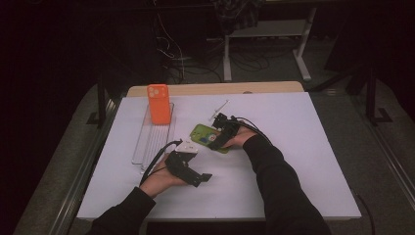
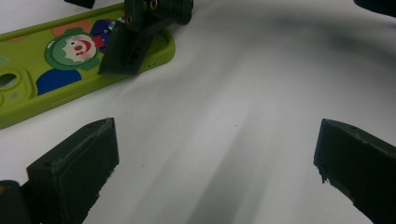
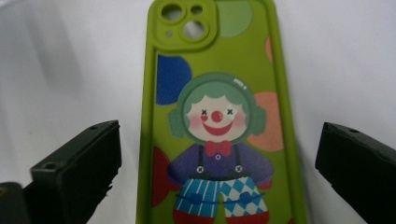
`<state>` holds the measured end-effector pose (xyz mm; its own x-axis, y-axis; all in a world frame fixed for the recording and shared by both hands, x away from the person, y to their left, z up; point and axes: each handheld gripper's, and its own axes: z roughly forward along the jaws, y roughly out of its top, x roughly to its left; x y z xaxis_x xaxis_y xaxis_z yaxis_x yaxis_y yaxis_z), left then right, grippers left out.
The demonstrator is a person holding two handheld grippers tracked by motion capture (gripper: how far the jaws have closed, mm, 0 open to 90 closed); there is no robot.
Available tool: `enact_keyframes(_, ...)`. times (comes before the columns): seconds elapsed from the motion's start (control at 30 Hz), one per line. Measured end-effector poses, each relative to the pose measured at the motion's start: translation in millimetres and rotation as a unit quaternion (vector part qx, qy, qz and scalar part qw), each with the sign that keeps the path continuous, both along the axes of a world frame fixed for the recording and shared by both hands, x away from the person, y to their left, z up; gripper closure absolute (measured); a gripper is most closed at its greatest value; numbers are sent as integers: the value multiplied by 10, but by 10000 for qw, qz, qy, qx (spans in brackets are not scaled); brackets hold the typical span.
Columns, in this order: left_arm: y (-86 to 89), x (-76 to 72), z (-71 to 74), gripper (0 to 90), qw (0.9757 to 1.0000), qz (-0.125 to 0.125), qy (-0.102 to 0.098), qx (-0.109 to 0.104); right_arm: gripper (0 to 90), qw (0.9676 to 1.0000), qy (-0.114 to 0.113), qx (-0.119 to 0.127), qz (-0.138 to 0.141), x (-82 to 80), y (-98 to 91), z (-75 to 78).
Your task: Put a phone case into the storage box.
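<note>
The green clown phone case (image 3: 219,140) lies flat on the white counter (image 1: 293,147), right of the clear rack (image 1: 152,142) holding an orange phone (image 1: 159,104). The right gripper (image 1: 221,133) hangs over it, jaws spread to either side and not yet touching, so the grasp is just starting. Next it probably must lower and close across the case's long edges. The left gripper (image 1: 188,169), jaws spread and empty, waits nearer over bare counter.

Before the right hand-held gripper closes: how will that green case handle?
The green case lies flat on the white table, so it probably slides rather than tips. It looks like an empty, thin-walled shell, likely light and somewhat bendy. The right hand-held gripper straddles its long sides; squeezing may bow it.
</note>
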<state>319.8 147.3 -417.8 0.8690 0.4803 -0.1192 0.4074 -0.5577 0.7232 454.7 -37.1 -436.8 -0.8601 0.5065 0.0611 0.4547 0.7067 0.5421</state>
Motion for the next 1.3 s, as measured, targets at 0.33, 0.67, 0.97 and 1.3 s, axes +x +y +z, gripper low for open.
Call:
enact_keyframes(0.33, 1, -1, 1, 0, 10000, -10, 5, 21, 117, 9999, -118, -73, -7, -51, -19, -58)
enact_keyframes(0.67, 4, -2, 3, 0, 10000, 14, 20, 6, 144, 9994, -251, -199, 160, -78, -5, -54)
enact_keyframes(0.97, 1, -1, 3, 0, 10000, 12, 9, -38, 151, 9994, -247, -179, 173, -70, -24, -46)
enact_keyframes(1.3, -13, 8, 99, 0, 9999, -27, -79, -88, 151, 9996, -246, -124, 114, -192, -287, 191)
